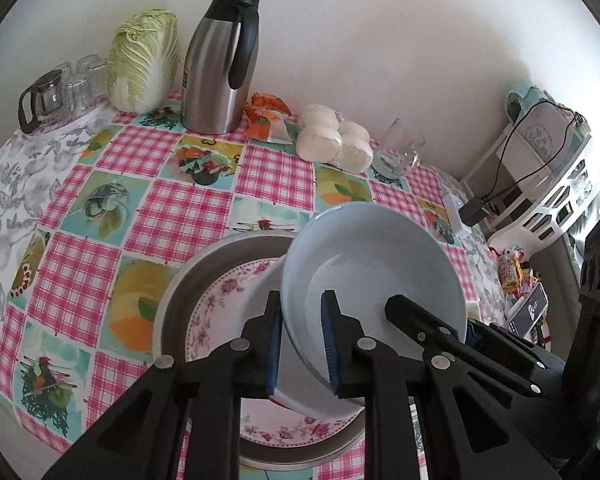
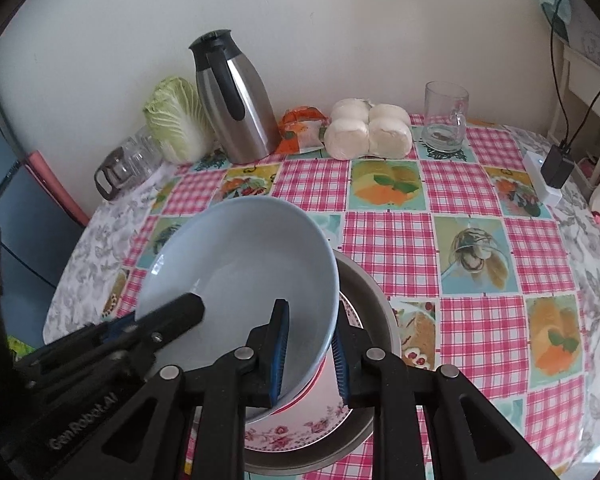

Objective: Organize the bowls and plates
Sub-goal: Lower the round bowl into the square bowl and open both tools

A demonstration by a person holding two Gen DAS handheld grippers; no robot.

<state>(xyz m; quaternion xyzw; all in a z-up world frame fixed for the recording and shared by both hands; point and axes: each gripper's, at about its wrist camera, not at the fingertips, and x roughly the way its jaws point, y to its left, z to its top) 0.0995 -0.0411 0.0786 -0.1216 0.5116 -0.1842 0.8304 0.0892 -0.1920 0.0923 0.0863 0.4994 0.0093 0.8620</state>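
Note:
A pale blue bowl (image 1: 374, 268) (image 2: 240, 264) is held tilted over a floral plate (image 1: 228, 300) (image 2: 296, 428) that lies in a grey metal basin (image 1: 180, 292) (image 2: 374, 292). My left gripper (image 1: 302, 338) is shut on the bowl's left rim, one pad inside and one outside. My right gripper (image 2: 310, 354) is shut on the bowl's right rim the same way. Each gripper shows in the other's view, the right one in the left wrist view (image 1: 420, 320) and the left one in the right wrist view (image 2: 172, 312). A red-rimmed dish edge (image 2: 314, 384) peeks out under the bowl.
On the checked tablecloth (image 1: 172, 216) by the wall stand a steel thermos jug (image 1: 220, 64), a cabbage (image 1: 144, 60), bagged buns (image 1: 336, 142), an orange packet (image 1: 266, 116), a glass mug (image 2: 444, 118), and a teapot with glasses (image 1: 60, 92). A white shelf (image 1: 540, 184) stands right.

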